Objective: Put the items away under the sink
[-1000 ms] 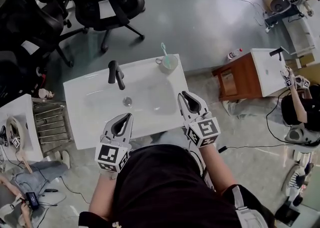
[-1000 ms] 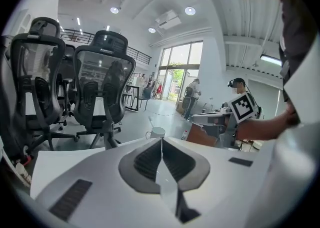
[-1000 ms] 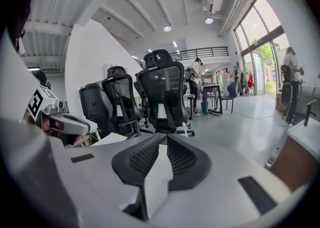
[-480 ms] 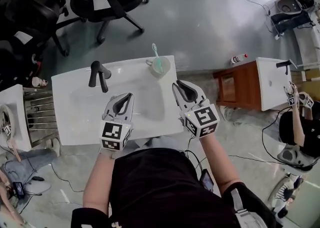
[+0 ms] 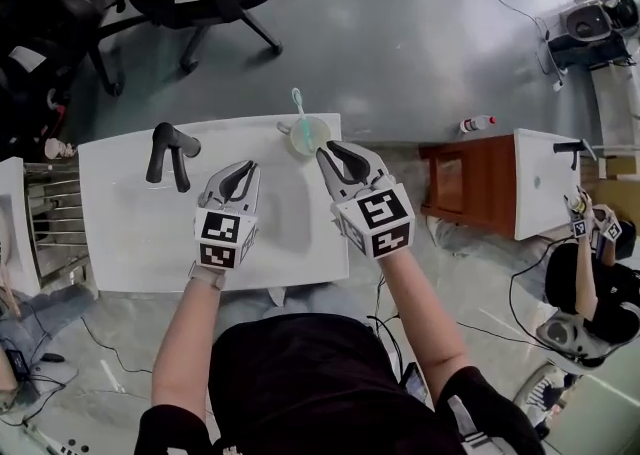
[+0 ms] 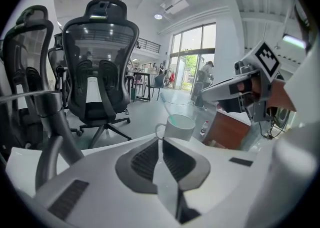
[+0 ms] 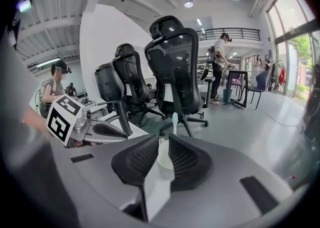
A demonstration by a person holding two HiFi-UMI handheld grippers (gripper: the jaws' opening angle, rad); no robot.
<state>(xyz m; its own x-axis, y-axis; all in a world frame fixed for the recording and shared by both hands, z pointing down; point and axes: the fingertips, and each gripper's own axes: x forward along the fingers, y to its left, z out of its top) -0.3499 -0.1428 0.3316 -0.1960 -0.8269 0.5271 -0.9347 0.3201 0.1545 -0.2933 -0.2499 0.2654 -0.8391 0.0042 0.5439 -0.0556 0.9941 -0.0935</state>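
L tool (image 5: pixel 244 167) & R tool (image 5: pixel 326 151) had moved fwd over sink (image 5: pixel 120 253) toward cup (image 5: pixel 308 134); both narrow, holding nothing.

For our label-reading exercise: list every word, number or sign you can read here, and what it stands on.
No words or numbers can be read.
Left gripper and right gripper: black-and-white square markers, no letters.
White sheet on a chair: too blurred to read.
Bottle on the floor: label too small to read.

Black faucet (image 5: pixel 168 151) and cup (image 5: pixel 308 135) flank the open sink (image 5: pixel 120 238) top.
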